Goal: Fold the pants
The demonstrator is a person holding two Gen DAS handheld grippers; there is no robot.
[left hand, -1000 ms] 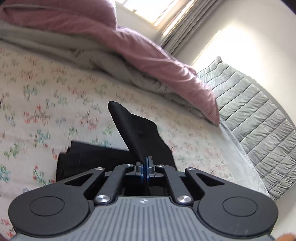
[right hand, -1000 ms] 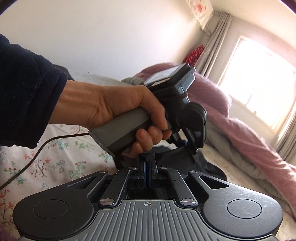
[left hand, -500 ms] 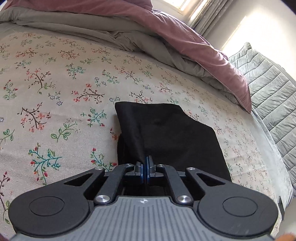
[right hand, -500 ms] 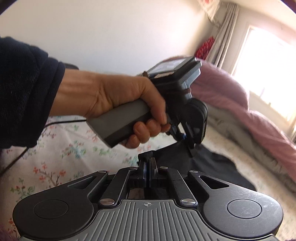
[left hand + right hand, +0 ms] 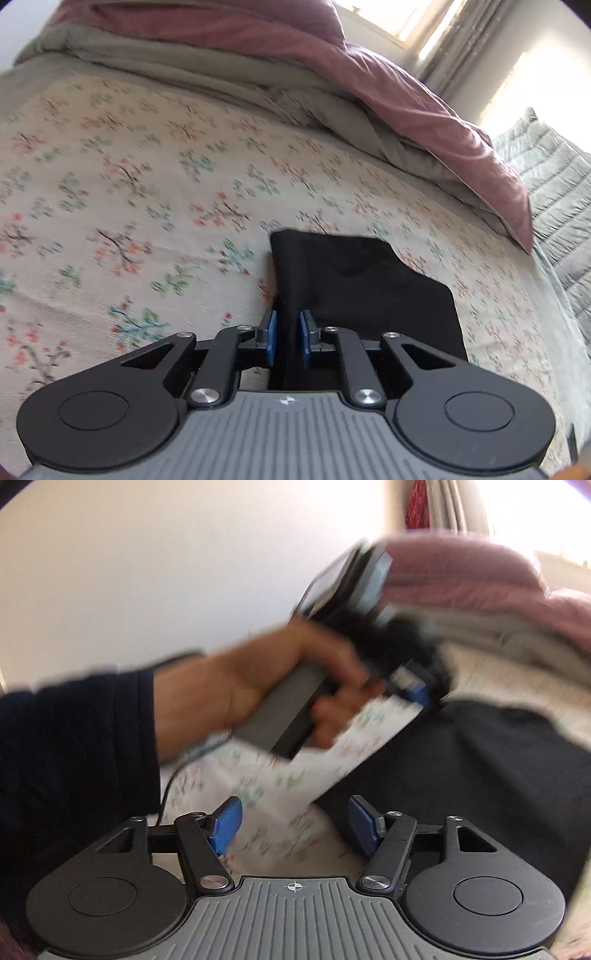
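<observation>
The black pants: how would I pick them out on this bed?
Start at the bed's floral sheet, below the heaped pink duvet. The black pants lie folded flat on it, the only plain dark thing among pale flowers.

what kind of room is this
Most likely a bedroom. The black pants lie on a bed with a floral sheet, a pink duvet is bunched up at its far side, and a curtained window lets in daylight behind it.
</observation>
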